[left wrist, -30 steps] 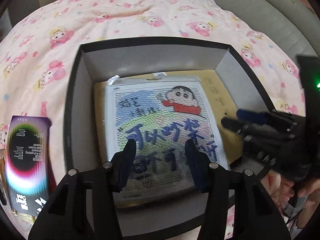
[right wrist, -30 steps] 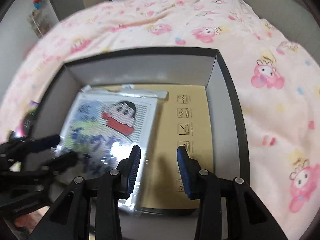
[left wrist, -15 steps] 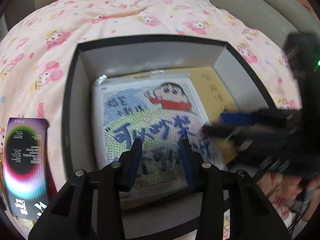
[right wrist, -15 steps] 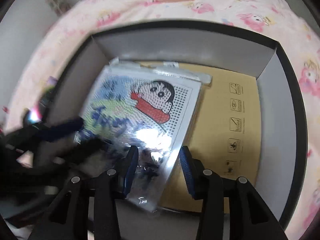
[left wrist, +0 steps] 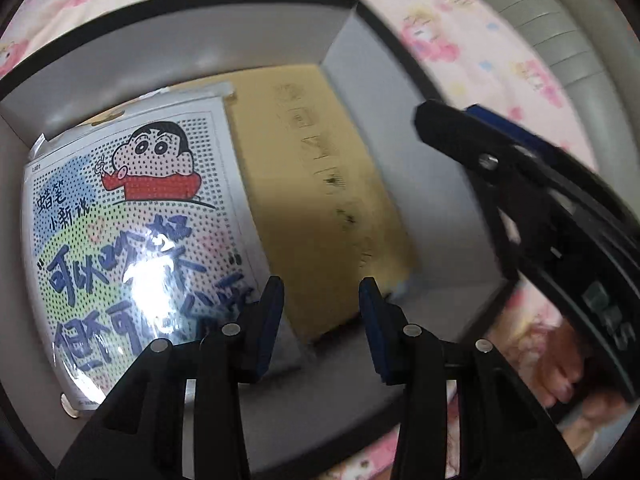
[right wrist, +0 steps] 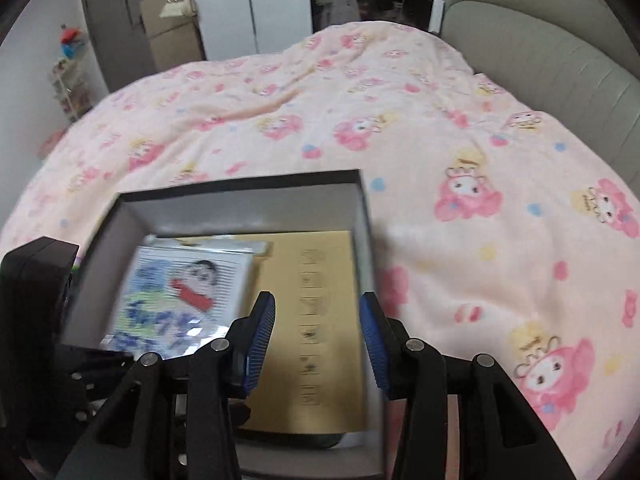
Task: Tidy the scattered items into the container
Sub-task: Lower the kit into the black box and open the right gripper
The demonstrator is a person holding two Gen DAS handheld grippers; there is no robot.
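Observation:
A black box with grey inner walls (left wrist: 360,52) (right wrist: 248,200) sits on the bed. Inside lie a brown cardboard envelope (left wrist: 320,184) (right wrist: 324,360) and, on its left part, a cartoon bead-art kit in clear plastic (left wrist: 132,216) (right wrist: 180,300). My left gripper (left wrist: 320,320) is open and empty, low over the near part of the box. My right gripper (right wrist: 316,332) is open and empty above the box's near right part. It also shows in the left wrist view (left wrist: 500,168), at the right.
A pink blanket with cartoon prints (right wrist: 440,140) covers the bed around the box. A grey padded headboard (right wrist: 560,60) runs along the right. A cardboard box (right wrist: 172,28), a white wardrobe and a shelf stand at the far wall.
The left gripper has dropped lower and moved right into the box. The right gripper has drawn back and up, so more of the bed shows. The purple box at the left has left the view.

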